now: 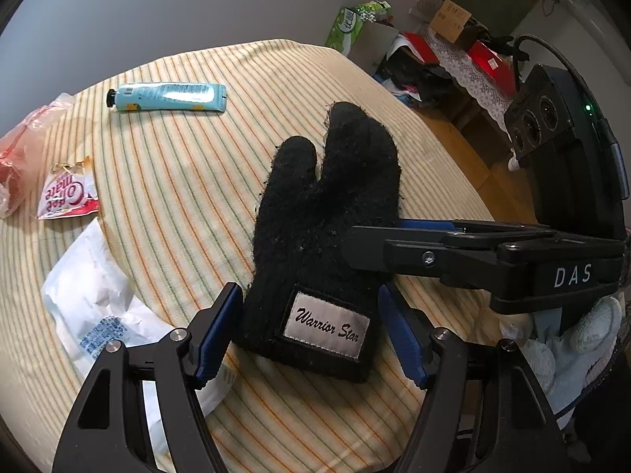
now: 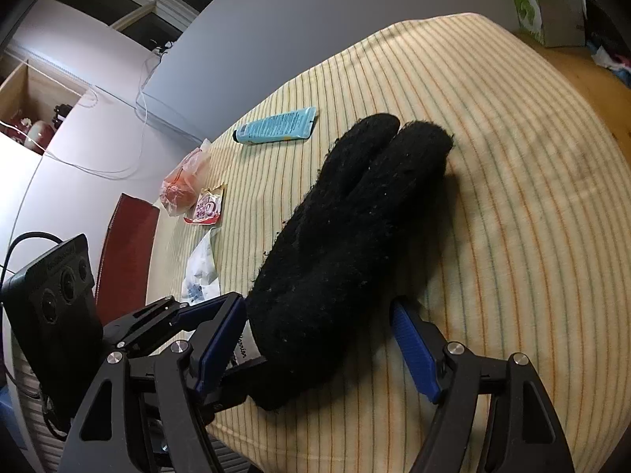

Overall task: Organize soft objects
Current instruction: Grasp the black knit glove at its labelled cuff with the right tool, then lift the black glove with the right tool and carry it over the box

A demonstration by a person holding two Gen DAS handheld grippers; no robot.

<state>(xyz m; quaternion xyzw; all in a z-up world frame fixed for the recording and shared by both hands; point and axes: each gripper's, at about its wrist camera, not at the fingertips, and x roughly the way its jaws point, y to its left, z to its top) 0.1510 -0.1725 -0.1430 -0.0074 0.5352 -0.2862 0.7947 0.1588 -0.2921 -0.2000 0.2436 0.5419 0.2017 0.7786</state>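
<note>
A black knitted glove [image 1: 315, 232] lies flat on the surface [image 1: 165, 181], which is covered by a cream cloth with thin orange and green stripes. Its cuff is nearest the cameras and its fingertips point to the far side.

In the left wrist view the left gripper [image 1: 311, 335] stands open, its blue pads on either side of the cuff, apart from the wool. This view alone shows the white label reading "Warrior Star" [image 1: 326, 325] sewn on the cuff. It also shows the right gripper [image 1: 398, 256] coming in from the right at the glove's right edge; seen side-on, its spread is unclear here.

The right wrist view settles that: the right gripper [image 2: 319, 347] is open, one blue pad close against the near left of the glove [image 2: 339, 244], the other to its right and apart from it. Only a sliver of the label shows here. The left gripper's [image 2: 185, 315] black body sits at near left.

Far left on the surface lie a light blue tube [image 1: 167, 96], a red and white sachet [image 1: 65, 195], a clear bag with something red inside [image 1: 19, 157], and a white plastic wrapper [image 1: 102, 315]. A green and white box [image 1: 351, 25] stands beyond the far edge.
</note>
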